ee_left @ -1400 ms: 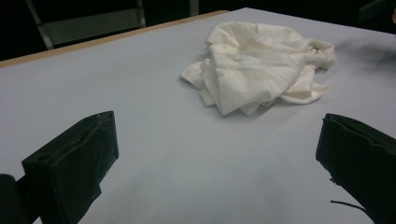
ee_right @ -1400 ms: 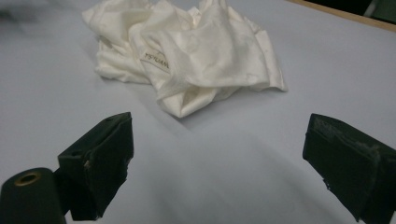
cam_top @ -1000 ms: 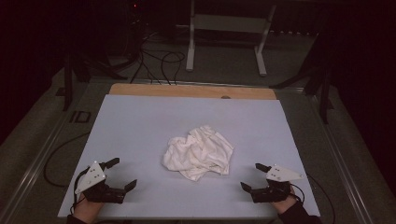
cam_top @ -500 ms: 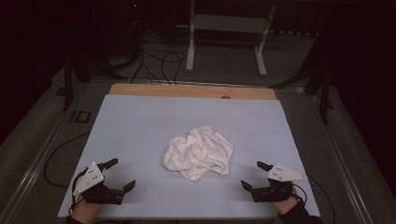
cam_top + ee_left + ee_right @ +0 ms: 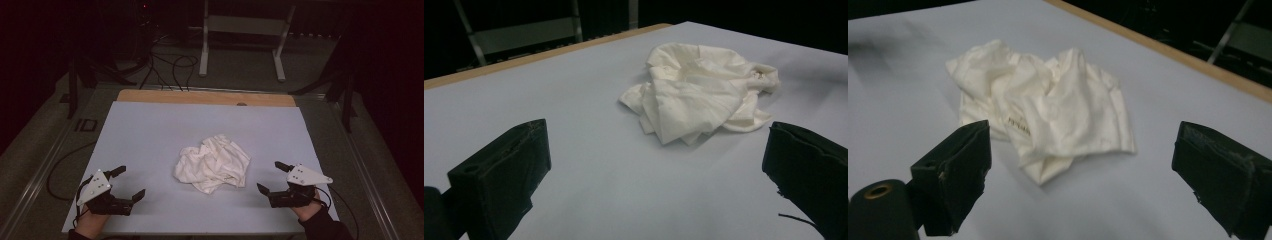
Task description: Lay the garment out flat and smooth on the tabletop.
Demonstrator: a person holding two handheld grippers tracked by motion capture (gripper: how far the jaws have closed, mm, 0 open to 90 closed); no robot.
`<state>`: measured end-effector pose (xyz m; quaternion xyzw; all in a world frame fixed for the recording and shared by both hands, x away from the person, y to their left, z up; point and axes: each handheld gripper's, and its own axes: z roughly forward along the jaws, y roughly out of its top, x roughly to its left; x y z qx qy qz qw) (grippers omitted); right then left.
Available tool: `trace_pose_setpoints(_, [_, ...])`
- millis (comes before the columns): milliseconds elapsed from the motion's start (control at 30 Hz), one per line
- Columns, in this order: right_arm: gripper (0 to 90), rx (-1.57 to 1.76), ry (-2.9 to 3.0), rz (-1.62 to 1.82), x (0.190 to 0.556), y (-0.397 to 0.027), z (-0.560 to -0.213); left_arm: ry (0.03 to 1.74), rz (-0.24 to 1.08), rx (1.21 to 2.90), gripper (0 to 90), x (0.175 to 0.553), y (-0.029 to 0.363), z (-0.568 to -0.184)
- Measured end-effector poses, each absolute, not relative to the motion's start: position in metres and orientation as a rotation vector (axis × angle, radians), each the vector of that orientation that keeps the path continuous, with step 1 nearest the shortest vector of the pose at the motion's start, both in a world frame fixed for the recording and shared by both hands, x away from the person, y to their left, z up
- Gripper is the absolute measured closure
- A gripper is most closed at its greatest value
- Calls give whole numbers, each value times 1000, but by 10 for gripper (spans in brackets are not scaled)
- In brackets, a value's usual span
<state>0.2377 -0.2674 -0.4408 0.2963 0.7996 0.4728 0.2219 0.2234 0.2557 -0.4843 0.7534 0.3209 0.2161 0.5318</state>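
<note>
A crumpled white cloth (image 5: 212,163) lies in a heap near the middle of the pale table cover (image 5: 150,135). My left gripper (image 5: 128,183) rests at the front left corner, open, its jaws spread wide and empty, aimed toward the cloth (image 5: 696,95). At the front right my right gripper (image 5: 272,176) is open too, nothing between its jaws, with the cloth (image 5: 1048,110) a short way ahead of it. Neither gripper touches the cloth.
A wooden strip (image 5: 205,97) runs along the table's far edge. Beyond it stand a white metal frame (image 5: 242,35) and loose cables (image 5: 170,65) on the dark floor. A metal rail (image 5: 40,170) borders the left side.
My left gripper has drifted slightly toward the front edge. The cloth and the right gripper stay where they were.
</note>
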Motion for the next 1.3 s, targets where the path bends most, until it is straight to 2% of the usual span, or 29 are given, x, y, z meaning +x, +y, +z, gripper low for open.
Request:
trace_pose_setpoints(200, [90,736,2197,1345,252,-252,-415,741,488,1828,1,230,253,-470])
trace_pose_setpoints(467, [90,657,2220,1368,267,-229,-403,696,500,1829,1,244,246,-440])
trace_pose_setpoints(900, [90,616,2292,1374,290,-201,-406,655,424,1849,1,265,216,-424])
trace_pose_setpoints(1133, [90,637,2347,1368,305,-180,-425,643,331,1922,1,282,185,-428])
trace_pose_setpoints(1300, [127,647,2362,1362,309,-172,-434,628,300,1965,2,289,169,-432])
